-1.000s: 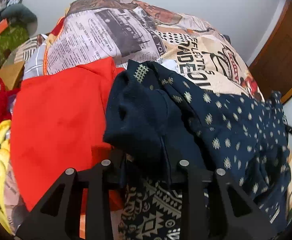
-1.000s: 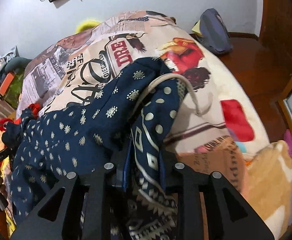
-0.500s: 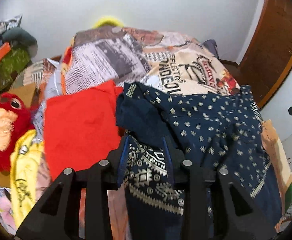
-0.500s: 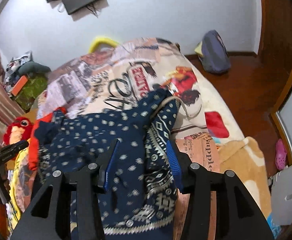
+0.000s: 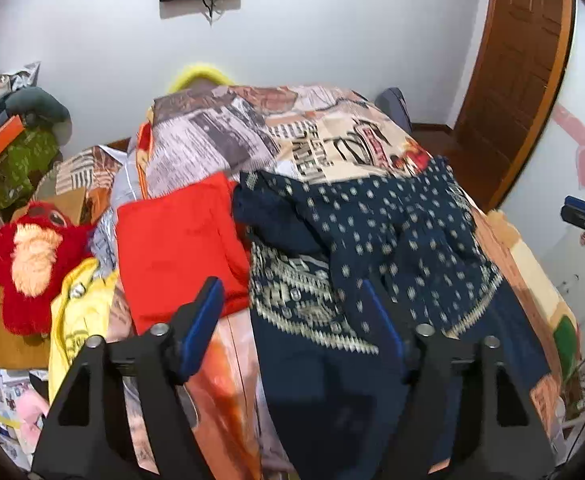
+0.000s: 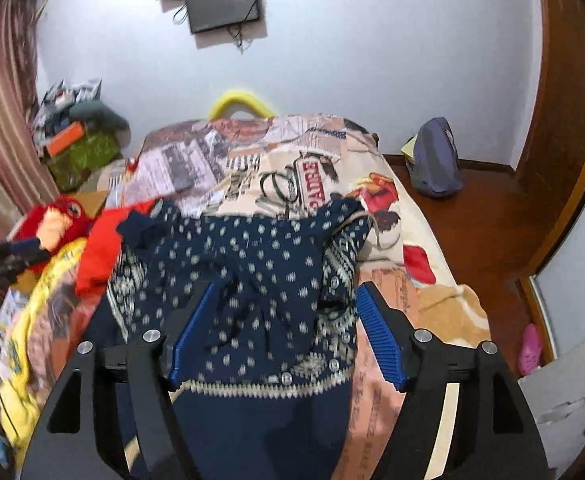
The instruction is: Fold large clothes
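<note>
A navy garment (image 5: 372,240) with white dots and a patterned band lies bunched on the bed; it also shows in the right wrist view (image 6: 260,272). My left gripper (image 5: 292,316) is open and empty above its near left part. My right gripper (image 6: 284,320) is open and empty above its near right part. A folded red garment (image 5: 180,236) lies just left of the navy one, also seen in the right wrist view (image 6: 100,244).
The bed has a newspaper-print cover (image 5: 332,140). A red plush toy (image 5: 28,252) and a yellow cloth (image 5: 76,320) lie at the left edge. A grey bag (image 6: 436,160) sits on the wooden floor. A door (image 5: 520,72) stands at the right.
Both grippers let go of the navy garment, opened wide and pulled back and up. The garment dropped onto the bed.
</note>
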Demonstrator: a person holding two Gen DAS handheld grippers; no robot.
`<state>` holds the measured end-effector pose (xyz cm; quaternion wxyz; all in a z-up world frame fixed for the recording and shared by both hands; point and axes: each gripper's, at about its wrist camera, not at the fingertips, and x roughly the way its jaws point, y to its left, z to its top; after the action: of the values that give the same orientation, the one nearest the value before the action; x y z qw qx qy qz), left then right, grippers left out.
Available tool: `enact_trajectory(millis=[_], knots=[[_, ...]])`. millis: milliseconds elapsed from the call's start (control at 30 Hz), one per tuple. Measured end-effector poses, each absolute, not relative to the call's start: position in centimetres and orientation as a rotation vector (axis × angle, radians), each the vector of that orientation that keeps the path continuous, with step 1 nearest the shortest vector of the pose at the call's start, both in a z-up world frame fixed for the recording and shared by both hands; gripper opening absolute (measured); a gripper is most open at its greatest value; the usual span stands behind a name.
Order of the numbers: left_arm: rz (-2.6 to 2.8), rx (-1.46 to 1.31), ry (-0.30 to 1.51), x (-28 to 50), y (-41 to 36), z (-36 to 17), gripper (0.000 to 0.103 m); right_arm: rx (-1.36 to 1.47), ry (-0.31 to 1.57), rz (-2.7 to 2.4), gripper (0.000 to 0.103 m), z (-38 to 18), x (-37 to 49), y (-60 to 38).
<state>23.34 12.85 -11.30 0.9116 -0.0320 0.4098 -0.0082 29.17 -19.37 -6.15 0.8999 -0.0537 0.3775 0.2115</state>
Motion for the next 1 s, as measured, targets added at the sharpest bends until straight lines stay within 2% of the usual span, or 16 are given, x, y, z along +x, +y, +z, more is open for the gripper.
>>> enact_trajectory(millis=[233,400,600,733,933,967,1000], knots=[[-0.108,-0.107,0.973,20.9,12.9,-15.9,0.073,-0.089,0.886,0.456,0.072,-9.4,26.7,-20.0],[-0.181,-0.239,1.136,20.3,13.4,-21.4,0.073,-0.093,0.951,0.433,0.072,-12.2,25.1,-21.0],[-0.183,-0.393,1.235,19.2,14.3,-26.6,0.073,-0.035,1.074,0.399,0.072,-16.2,24.9,-22.9],[-0.264,-0.488,1.259,18.6,14.1,-28.0,0.073,0.015,1.153,0.383,0.072,-18.9,24.8,-24.2],[-0.301,-0.486,1.246,18.3,12.7,-28.8,0.073,0.122,1.202,0.406,0.072,-22.3,24.8,-25.4],[-0.294,-0.498,1.24,18.2,12.8,-28.8,0.072,0.122,1.202,0.406,0.072,-22.3,24.8,-25.4],[-0.287,-0.501,1.229,18.0,12.8,-28.8,0.065,0.155,1.204,0.418,0.072,-22.6,24.9,-25.6]])
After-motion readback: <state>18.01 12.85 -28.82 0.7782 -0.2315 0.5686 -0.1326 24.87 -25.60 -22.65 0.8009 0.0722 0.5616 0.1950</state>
